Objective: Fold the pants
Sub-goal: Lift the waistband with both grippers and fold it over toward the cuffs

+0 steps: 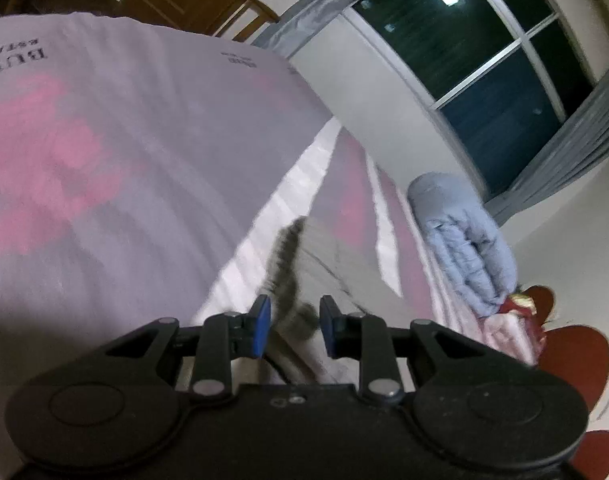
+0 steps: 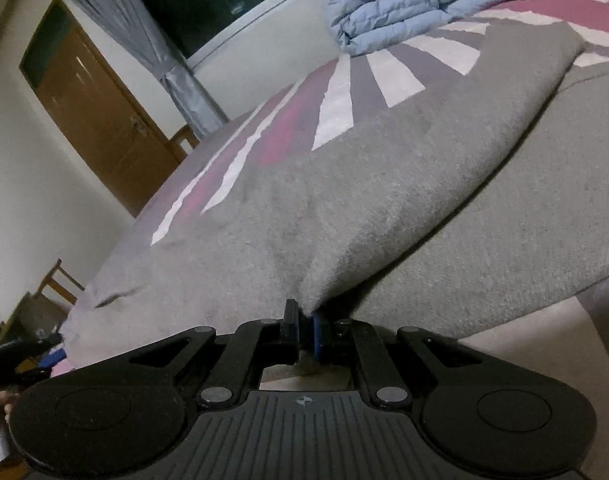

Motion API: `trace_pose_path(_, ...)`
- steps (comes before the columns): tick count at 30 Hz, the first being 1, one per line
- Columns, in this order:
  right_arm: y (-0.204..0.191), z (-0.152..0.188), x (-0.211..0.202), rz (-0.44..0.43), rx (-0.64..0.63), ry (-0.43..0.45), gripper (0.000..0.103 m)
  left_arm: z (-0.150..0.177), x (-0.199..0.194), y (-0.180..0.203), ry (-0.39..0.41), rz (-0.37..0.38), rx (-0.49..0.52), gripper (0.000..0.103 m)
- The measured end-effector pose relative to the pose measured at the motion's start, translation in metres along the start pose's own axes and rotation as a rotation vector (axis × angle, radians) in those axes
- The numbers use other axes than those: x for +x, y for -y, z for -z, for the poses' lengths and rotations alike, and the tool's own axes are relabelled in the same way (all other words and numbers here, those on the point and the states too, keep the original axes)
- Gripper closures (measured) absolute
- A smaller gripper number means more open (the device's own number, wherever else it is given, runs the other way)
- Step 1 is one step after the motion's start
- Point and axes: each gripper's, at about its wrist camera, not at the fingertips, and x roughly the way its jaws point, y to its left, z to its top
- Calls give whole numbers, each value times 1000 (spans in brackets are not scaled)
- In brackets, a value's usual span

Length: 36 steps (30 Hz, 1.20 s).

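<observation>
While right tongs (image 2: 304,326) pinch grey pants (image 2: 384,200), long axis running away w/ fold, left tongs (image 1: 294,326) gape

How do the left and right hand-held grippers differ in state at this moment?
The left hand-held gripper has its jaws apart, with a blurred edge of the grey pants lying between its blue pads but not pinched; the right hand-held gripper is clamped shut on a bunched fold of the grey pants. The left view is motion-blurred; the right is sharp. Both work over the same pink-and-grey bedspread.
</observation>
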Motion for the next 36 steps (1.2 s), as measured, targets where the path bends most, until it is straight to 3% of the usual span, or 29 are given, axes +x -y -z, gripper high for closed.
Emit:
trace_pose_path(1, -2, -2, 1, 0, 9, 5, 96, 3, -2, 2, 4, 4, -13, 87)
trace_pose_path(3, -5, -4, 1, 0, 10, 17, 96, 7, -1, 6, 4, 14, -36, 76)
trace_pose_path(9, -8, -20, -7, 4, 54, 21, 96, 12, 15, 19, -38, 16, -55, 76)
trace_pose_path(10, -8, -22, -6, 4, 64, 23, 96, 12, 17, 19, -35, 16, -60, 76)
trace_pose_path(13, -7, -27, -2, 7, 83, 20, 96, 10, 22, 18, -44, 13, -56, 92)
trace_pose_path(17, -8, -31, -3, -1, 104, 28, 96, 9, 15, 15, -44, -6, -73, 93)
trace_pose_path(20, -9, -33, -3, -5, 101, 27, 96, 13, 11, 8, -44, -23, -96, 77)
trace_pose_path(24, -8, -32, -4, -8, 107, 28, 95, 19, 13, 9, -41, -14, -107, 74)
trace_pose_path(31, -6, -35, -3, -10, 107, 27, 95, 16, 34, 20, -48, -20, -95, 75)
trace_pose_path(36, -3, -42, 11, -9, 143, 7, 95, 8, 44, 21, -65, -28, -70, 85)
